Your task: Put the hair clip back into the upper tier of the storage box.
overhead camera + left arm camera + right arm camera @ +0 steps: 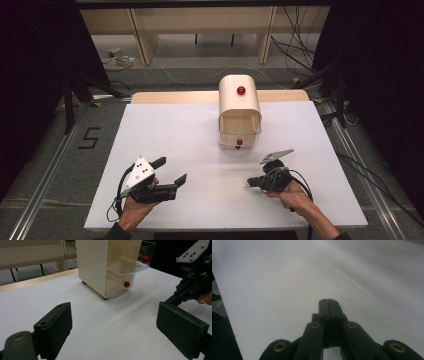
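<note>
Plainly, the cream drawer cabinet [239,112] at the table's [165,130] far middle is the target. Nearer than it, the left gripper [171,172] gapes empty and the right gripper [250,183] is pinched closed, empty; reopen before approaching its red knob [239,142].

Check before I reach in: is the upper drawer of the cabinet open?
Open: the upper drawer juts past the cabinet front.

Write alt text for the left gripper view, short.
Two black jaws of the left gripper stand wide apart over a bare white table, with nothing between them. Beyond them stands a cream cabinet with two clear drawers with red knobs, the upper drawer pulled partly out. The right gripper, in a hand, enters at the right edge.
</note>
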`<state>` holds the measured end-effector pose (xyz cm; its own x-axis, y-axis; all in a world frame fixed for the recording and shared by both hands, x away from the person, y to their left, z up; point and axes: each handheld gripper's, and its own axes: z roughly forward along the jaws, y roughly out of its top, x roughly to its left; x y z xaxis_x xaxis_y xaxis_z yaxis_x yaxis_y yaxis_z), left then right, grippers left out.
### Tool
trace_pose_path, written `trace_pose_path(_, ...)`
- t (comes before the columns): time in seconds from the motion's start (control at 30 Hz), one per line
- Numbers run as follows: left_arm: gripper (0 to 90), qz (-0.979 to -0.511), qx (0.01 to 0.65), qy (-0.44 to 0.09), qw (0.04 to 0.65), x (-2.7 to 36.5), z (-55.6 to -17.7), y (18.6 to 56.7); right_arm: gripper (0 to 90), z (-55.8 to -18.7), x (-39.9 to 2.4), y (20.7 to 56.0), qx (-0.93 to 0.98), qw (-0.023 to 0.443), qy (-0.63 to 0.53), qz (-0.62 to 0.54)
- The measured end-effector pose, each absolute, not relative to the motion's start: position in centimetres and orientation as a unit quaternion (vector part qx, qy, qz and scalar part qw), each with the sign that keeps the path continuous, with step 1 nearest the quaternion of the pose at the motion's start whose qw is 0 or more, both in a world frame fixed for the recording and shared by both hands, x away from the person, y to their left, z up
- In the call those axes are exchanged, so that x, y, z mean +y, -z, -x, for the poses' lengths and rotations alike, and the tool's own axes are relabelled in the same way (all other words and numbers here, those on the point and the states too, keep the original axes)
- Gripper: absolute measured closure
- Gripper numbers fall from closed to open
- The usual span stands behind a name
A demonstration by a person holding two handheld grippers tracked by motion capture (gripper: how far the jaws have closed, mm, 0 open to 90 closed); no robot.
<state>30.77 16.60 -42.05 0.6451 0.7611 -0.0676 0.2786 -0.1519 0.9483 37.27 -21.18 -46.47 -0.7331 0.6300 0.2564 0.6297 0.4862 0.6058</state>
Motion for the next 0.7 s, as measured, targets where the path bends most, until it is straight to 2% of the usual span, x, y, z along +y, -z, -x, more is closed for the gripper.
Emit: trace_pose_path(0.7, 12.8, -0.725, 0.356, -0.222, 0.547, 16.6, -30.7, 42.0, 90.0, -36.9, -21.9, 44.2, 0.844, 0.025, -0.393, -0.363)
